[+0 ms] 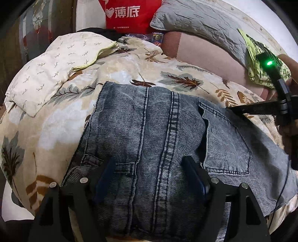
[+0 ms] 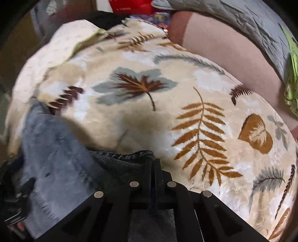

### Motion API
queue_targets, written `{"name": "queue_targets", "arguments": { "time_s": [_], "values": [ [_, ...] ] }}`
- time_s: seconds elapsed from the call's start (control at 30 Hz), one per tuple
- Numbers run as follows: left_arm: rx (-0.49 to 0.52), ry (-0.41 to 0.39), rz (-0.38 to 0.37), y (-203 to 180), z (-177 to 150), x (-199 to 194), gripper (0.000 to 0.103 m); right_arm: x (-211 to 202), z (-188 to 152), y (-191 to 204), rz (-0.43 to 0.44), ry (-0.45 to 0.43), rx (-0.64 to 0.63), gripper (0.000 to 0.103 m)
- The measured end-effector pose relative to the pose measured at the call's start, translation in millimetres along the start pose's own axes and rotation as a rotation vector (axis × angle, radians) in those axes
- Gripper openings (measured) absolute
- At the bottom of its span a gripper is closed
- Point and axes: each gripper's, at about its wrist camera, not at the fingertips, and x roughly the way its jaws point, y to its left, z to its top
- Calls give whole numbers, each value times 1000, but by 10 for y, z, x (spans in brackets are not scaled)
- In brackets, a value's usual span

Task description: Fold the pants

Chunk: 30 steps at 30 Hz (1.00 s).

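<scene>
Grey-blue jeans [image 1: 152, 134] lie folded on a leaf-patterned blanket [image 1: 115, 61], back pocket and centre seam facing up. My left gripper [image 1: 150, 167] is open, its two fingers spread over the jeans near the waist end, holding nothing. My right gripper [image 2: 154, 163] is shut on an edge of the jeans [image 2: 55, 149], whose fabric hangs to its left over the blanket [image 2: 186, 83]. The right gripper also shows at the right edge of the left wrist view [image 1: 234, 108], at the jeans' far right edge.
A cream pillow [image 1: 55, 61] lies at the back left. A grey quilted pillow [image 1: 201, 24] and a red bag [image 1: 128, 13] sit at the back. A yellow-green cloth [image 1: 260, 61] lies at the right. A pink mattress surface [image 1: 204, 57] borders the blanket.
</scene>
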Motion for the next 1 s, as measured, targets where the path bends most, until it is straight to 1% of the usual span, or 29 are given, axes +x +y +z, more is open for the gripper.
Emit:
{"name": "queue_targets", "arguments": {
  "time_s": [0.07,0.1,0.13,0.2,0.23,0.27,0.3,0.33,0.4,0.43,0.47,0.5,0.53,0.57,0.6,0.63,0.67,0.73,0.77,0.87,0.97,1.0],
  "values": [
    [5,-4,0,5,-10,-7,77,83,-23,-50,29,11,36,2],
    [9,-6,2,3,-18,-14,77,65,-34,-82,49,-6,57,2],
    [12,-7,6,-1,-23,-21,77,8,-39,-123,63,-29,80,4],
    [0,-6,3,9,-25,-53,77,-165,-32,-253,78,-78,145,13],
    [-17,-8,-4,26,-20,-80,77,-244,-23,-326,70,-97,173,27],
    [-33,-20,-11,43,-10,-125,77,-301,-13,-384,78,-108,198,58],
    [-38,-46,-12,50,1,-181,77,-356,-7,-449,99,-116,231,74],
    [-34,-83,0,50,14,-247,77,-414,-16,-509,130,-133,265,84],
    [-32,-136,23,53,37,-336,77,-424,-11,-503,163,-128,251,83],
    [-25,-143,33,48,48,-338,77,-390,4,-466,177,-103,228,83],
    [-12,-125,45,36,53,-291,77,-324,32,-425,186,-75,207,83],
    [-7,-79,68,37,41,-189,77,-263,57,-394,194,-54,193,82],
    [-7,-28,80,50,18,-81,77,-130,95,-345,221,-6,182,80],
    [5,-6,84,43,0,-27,78,-43,112,-313,233,23,180,67],
    [35,-27,98,12,-20,-36,78,48,125,-281,241,54,175,54],
    [48,-32,108,-10,-30,-50,78,187,139,-216,247,115,158,22],
    [56,-32,110,-18,-40,-54,78,238,135,-158,235,137,133,12],
    [46,-31,96,9,-52,-51,78,201,132,-1,180,131,39,6],
    [44,-28,93,13,-47,-51,78,126,140,27,139,100,24,5],
    [42,-25,101,3,-53,-56,78,25,172,6,86,38,38,5],
    [44,-25,109,-17,-57,-44,78,201,112,56,43,44,69,6],
    [45,-27,111,-21,-56,-42,78,242,62,114,30,31,70,9]
  ]
}}
